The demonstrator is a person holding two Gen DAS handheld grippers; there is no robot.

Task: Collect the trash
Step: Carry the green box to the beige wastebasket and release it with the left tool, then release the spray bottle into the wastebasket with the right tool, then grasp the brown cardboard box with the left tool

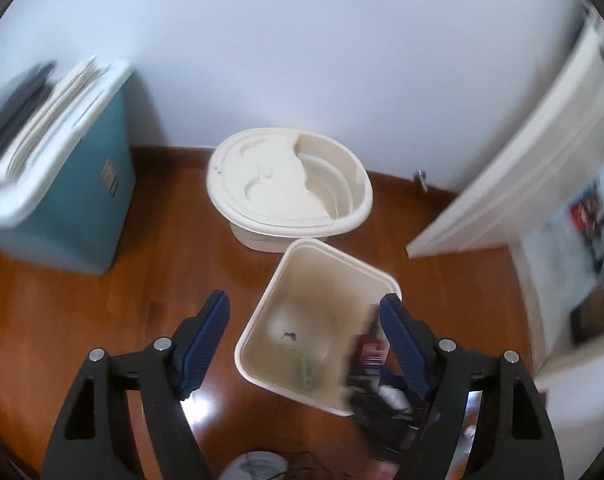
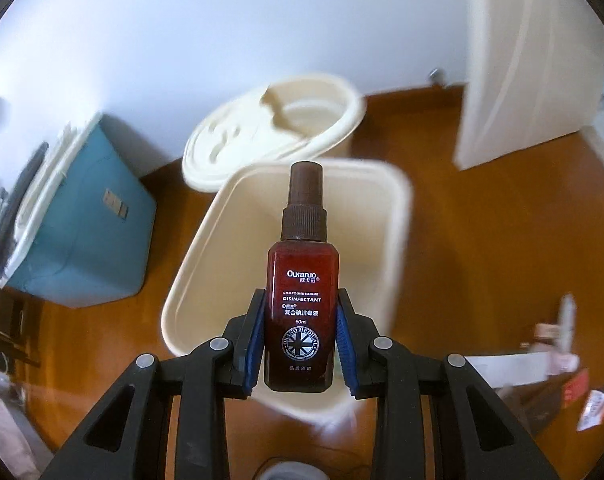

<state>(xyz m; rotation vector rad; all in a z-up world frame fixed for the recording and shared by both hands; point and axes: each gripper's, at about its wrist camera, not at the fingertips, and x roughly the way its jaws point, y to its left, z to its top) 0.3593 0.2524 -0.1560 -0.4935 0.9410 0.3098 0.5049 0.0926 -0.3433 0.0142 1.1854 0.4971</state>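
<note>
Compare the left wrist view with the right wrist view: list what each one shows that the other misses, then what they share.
Left wrist only: the open, empty left gripper, and scraps lying at the bottom of the square bin.

Right wrist only: the readable label of the brown disinfectant spray bottle, clamped in the right gripper above the bin, and papers on the floor.

Both: the square bin, the round lidded bin, the blue box, the wooden floor.

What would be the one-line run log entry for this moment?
left gripper: open, empty | right gripper: shut on dark red disinfectant spray bottle | bottle above open square cream plastic bin
</note>
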